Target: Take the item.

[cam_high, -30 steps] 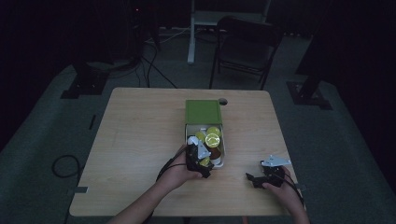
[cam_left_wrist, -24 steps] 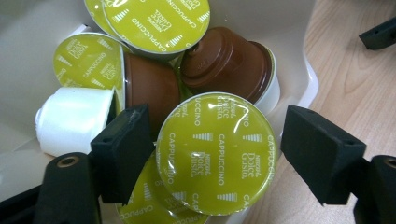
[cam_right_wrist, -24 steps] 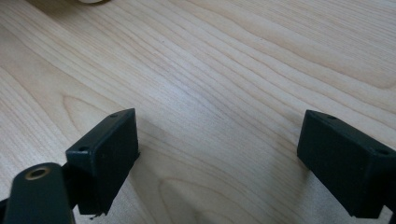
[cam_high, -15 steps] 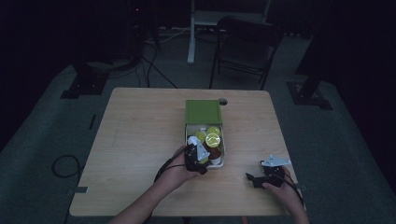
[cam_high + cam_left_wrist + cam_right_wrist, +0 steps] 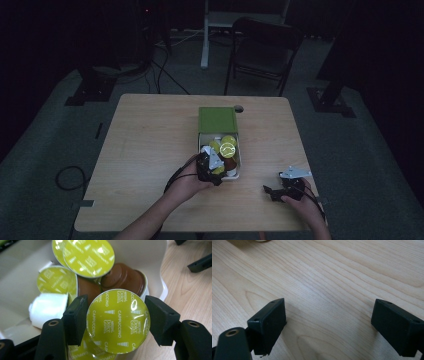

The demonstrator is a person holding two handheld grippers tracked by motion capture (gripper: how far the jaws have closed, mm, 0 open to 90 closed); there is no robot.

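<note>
My left gripper has just closed its fingers onto the green-lidded coffee pod at the near end of the white box, ready to lift. Right of the box, my right gripper rests wide open, empty, on the counter.

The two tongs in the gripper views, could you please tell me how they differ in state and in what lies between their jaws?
The left tongs are shut on a green-lidded cappuccino capsule, while the right tongs stand open with nothing between the jaws. The left tongs reach into the white box of capsules, whereas the right tongs rest over the bare wooden table. Both have black, blocky jaws.
</note>
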